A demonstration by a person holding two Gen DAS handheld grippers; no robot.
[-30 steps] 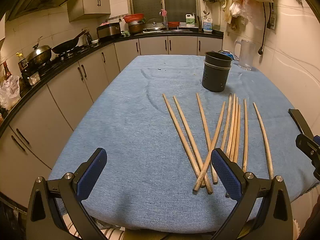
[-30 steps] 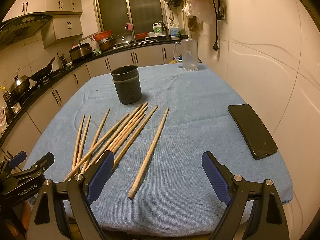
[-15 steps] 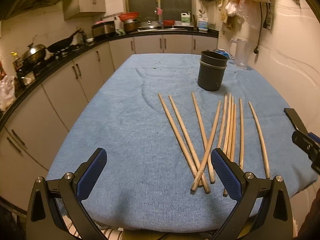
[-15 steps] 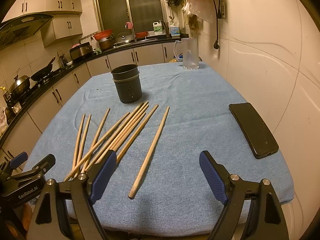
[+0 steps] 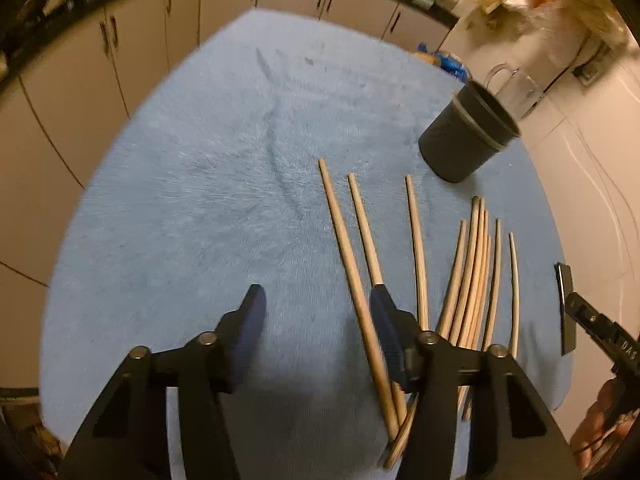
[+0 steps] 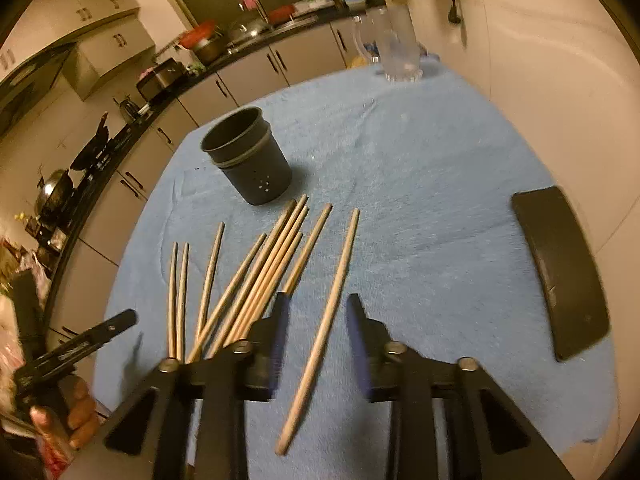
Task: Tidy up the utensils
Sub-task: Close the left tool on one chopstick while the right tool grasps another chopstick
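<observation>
Blue terry towel (image 5: 192,208) covers the table; its left half lies bare, wide open room there, near edge just under both tools. Wooden chopsticks (image 6: 256,280) are fanned loose on the towel's near right part, thin round sticks, tips toward a dark cylindrical holder (image 6: 250,160) standing upright beyond them, perforated low on its wall. Left gripper (image 5: 316,304) has just been closing, jaws part-way in, the leftmost chopstick (image 5: 348,256) between the blue pads but not pinched. Right gripper (image 6: 316,312) has also just been closing; it straddles the rightmost single chopstick (image 6: 340,272), gaps visible both sides, nothing grasped. Flat black phone (image 6: 560,272) lies near the right edge, clear glass mug (image 6: 396,48) at the far corner.
</observation>
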